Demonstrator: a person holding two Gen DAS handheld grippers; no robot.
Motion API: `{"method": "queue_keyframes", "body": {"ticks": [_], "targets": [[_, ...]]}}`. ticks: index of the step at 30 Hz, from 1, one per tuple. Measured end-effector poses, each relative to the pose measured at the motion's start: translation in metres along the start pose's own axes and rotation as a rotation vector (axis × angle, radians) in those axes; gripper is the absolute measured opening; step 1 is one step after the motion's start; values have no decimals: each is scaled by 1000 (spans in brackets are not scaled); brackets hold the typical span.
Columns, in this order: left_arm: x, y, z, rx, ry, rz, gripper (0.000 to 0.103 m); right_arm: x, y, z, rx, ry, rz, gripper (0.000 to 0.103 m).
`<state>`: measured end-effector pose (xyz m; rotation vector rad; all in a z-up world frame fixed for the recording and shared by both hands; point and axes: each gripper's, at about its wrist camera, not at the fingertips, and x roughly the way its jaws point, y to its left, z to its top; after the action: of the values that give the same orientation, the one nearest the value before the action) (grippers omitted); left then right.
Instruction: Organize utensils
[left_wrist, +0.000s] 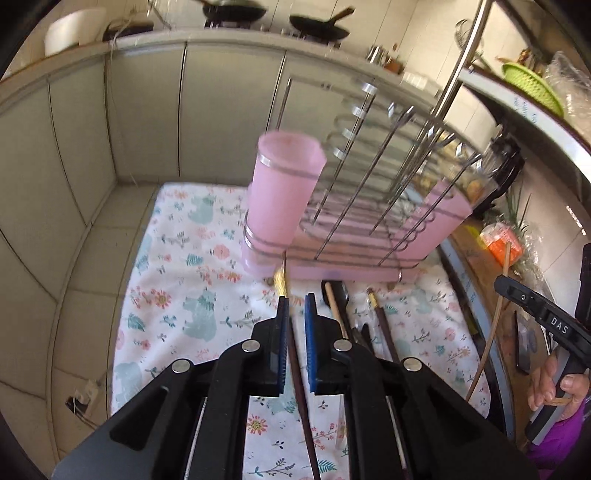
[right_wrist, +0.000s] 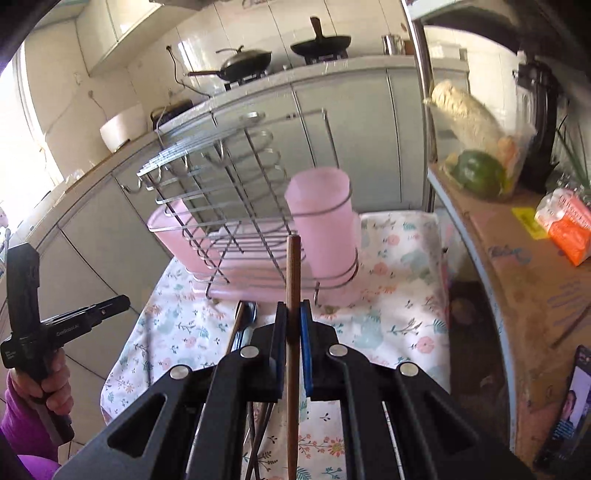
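The left gripper (left_wrist: 295, 306) has its fingers clamped on a dark chopstick (left_wrist: 301, 387) with a gold tip, held above the flowered cloth (left_wrist: 177, 295). The right gripper (right_wrist: 293, 314) squeezes a brown wooden chopstick (right_wrist: 293, 280) upright between its fingers. Ahead stands the wire rack (right_wrist: 221, 184) with its pink cup (right_wrist: 321, 221). More utensils (left_wrist: 354, 317) lie on the cloth.

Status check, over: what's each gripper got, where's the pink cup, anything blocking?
Left gripper shut on dark chopstick. Right gripper shut on wooden chopstick. Pink cup upright in wire rack, ahead. Nothing blocking.
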<state>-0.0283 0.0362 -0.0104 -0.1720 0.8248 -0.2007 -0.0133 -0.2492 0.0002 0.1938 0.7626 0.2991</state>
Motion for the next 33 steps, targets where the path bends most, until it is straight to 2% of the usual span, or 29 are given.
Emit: {"method": "queue_keyframes", "body": {"ticks": [3, 6, 8, 10, 12, 13, 14, 16, 23, 30, 31, 33], "targets": [[-15, -10, 1, 54, -78, 14, 4, -11, 1, 5, -7, -31, -8, 7], [-17, -15, 1, 88, -73, 21, 4, -15, -1, 5, -1, -43, -7, 7], [-6, -12, 1, 67, -1, 11, 4, -14, 0, 5, 0, -39, -5, 7], [15, -4, 0, 29, 104, -7, 5, -10, 0, 4, -1, -27, -1, 7], [40, 3, 0, -6, 214, -14, 10, -5, -1, 3, 4, -11, 6, 7], [51, 7, -1, -24, 259, -14, 16, -2, -2, 2, 7, -3, 9, 7], [60, 9, -1, -35, 293, -18, 21, 1, -2, 2, 12, 5, 13, 7], [81, 12, 0, -45, 358, -16, 24, 5, -4, 1, 17, 16, 17, 7], [133, 13, -8, -33, 486, 53, 26, 11, -9, 3, 28, 30, 19, 7], [156, 17, -16, -64, 539, 91, 25, 17, -10, 4, 31, 42, 27, 7], [156, 17, -16, -63, 534, 93, 24, 18, -11, 4, 31, 41, 28, 7], [156, 16, -15, -50, 520, 111, 10, 18, -11, 4, 34, 40, 29, 7]]}}
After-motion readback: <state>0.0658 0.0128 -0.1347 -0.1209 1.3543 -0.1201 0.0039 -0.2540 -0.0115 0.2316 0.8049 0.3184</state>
